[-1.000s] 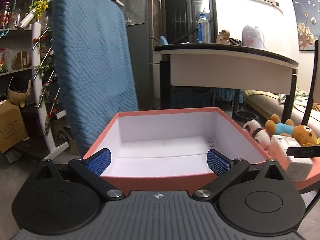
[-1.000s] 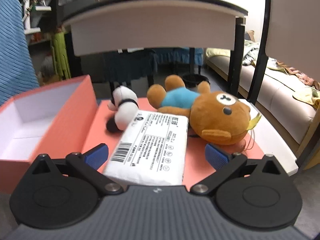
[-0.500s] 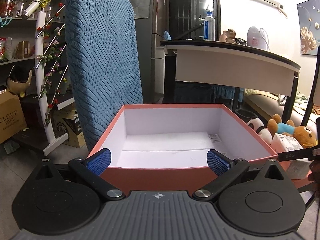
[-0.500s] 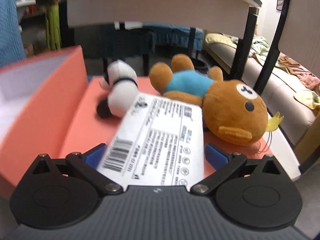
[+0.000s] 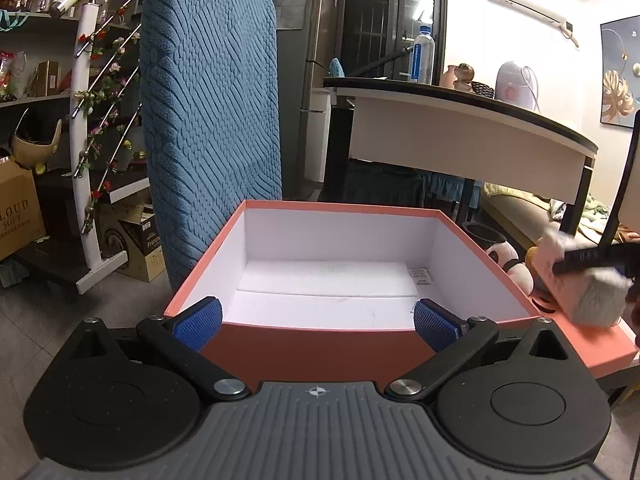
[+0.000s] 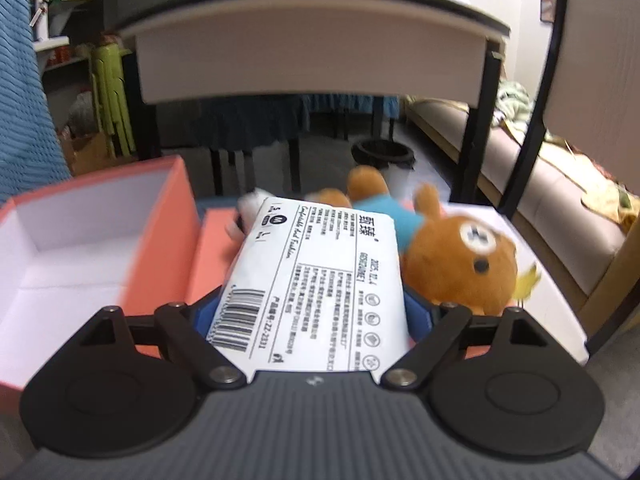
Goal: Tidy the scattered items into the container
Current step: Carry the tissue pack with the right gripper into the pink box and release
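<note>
A coral box with a bare white inside stands straight ahead of my left gripper, which is open with its blue pads level with the near wall. My right gripper is shut on a white packet with a barcode label, held slightly tilted over the coral lid. In the left wrist view the packet shows blurred to the right of the box. A brown bear in a blue shirt lies on the lid right of the packet. A panda toy is mostly hidden behind the packet.
A tall blue textured cushion stands behind the box on the left. A curved desk with black legs overhangs beyond the toys, a black bin under it. A sofa runs along the right; shelves and cardboard boxes fill the left.
My right gripper has closed on the white packet and raised it off the lid. The left gripper has drawn back a little, so more of the box shows.
</note>
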Demonstrator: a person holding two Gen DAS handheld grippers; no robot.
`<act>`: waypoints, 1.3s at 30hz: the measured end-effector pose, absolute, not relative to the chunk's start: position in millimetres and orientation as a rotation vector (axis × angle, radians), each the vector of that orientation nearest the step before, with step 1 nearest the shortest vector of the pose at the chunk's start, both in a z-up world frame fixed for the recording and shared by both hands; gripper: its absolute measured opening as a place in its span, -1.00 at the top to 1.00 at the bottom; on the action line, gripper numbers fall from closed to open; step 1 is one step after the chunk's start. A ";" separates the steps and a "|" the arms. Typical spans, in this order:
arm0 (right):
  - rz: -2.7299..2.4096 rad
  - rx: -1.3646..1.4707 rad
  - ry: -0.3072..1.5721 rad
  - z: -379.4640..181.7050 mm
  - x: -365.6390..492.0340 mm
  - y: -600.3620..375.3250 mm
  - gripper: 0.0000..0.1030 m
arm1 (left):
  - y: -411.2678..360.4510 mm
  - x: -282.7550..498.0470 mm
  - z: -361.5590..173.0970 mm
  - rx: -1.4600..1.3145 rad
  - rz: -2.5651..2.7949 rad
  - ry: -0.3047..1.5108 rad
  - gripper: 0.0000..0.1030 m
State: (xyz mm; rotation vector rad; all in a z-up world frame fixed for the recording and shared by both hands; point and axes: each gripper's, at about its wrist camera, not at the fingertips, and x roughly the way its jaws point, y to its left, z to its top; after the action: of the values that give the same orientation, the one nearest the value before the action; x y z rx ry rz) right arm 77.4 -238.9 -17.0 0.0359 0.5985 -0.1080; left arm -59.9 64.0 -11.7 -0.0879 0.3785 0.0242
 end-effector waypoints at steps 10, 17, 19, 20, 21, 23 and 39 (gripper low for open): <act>0.106 -0.002 0.587 33.3 116.3 -148.1 -0.70 | 58.9 -63.5 -7.7 -0.059 0.060 0.306 -0.99; 0.247 -0.046 0.662 16.0 172.2 -66.1 -0.69 | 69.8 -57.7 -8.8 -0.072 0.097 0.313 -0.99; 0.285 -0.057 0.691 5.5 189.4 -45.1 -0.69 | 74.3 -53.8 -9.5 -0.095 0.109 0.331 -0.99; 0.314 -0.063 0.716 -1.8 198.0 -32.6 -0.69 | 76.6 -52.1 -9.7 -0.112 0.117 0.337 -0.99; 0.337 -0.069 0.740 -8.6 205.1 -21.7 -0.69 | 78.4 -50.6 -9.7 -0.128 0.122 0.341 -0.99; 0.379 -0.087 0.782 -21.9 217.1 -1.0 -0.69 | 80.5 -47.9 -9.3 -0.150 0.129 0.346 -0.99; 0.492 -0.202 0.885 -87.6 265.7 63.1 -0.71 | 76.8 -38.8 -13.1 -0.124 0.152 0.382 -0.99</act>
State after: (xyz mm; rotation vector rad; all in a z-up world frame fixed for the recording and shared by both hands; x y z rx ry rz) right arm 265.7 63.1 -87.6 -0.2017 0.8847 0.4920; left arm -38.8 76.8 -13.1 -0.1242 0.3819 0.1521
